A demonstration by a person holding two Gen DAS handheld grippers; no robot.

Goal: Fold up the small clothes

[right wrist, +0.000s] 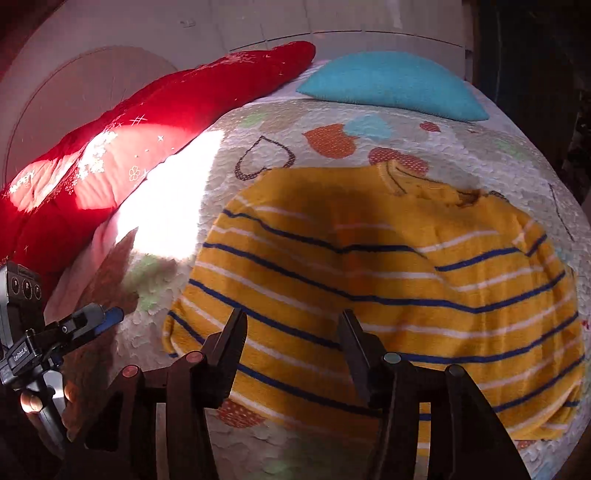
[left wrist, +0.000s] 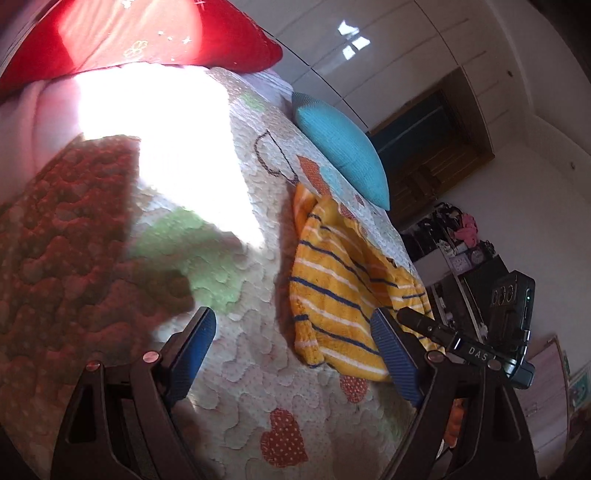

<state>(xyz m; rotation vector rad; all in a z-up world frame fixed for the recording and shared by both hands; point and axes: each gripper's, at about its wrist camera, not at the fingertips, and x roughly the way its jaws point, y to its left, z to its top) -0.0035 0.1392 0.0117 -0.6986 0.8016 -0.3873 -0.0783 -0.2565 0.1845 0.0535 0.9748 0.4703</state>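
Looking along the left gripper (left wrist: 293, 347), the fingers stand wide apart over the quilted bedspread (left wrist: 236, 280), holding nothing; the yellow striped garment (left wrist: 343, 284) lies on the bed to their right, below a turquoise pillow (left wrist: 343, 147), with a red pillow (left wrist: 147, 33) at the bed's far side. From the right wrist view, the right gripper (right wrist: 291, 332) is likewise spread and empty, poised above the garment's (right wrist: 369, 280) near hem, which lies spread across the bedspread (right wrist: 229, 122)
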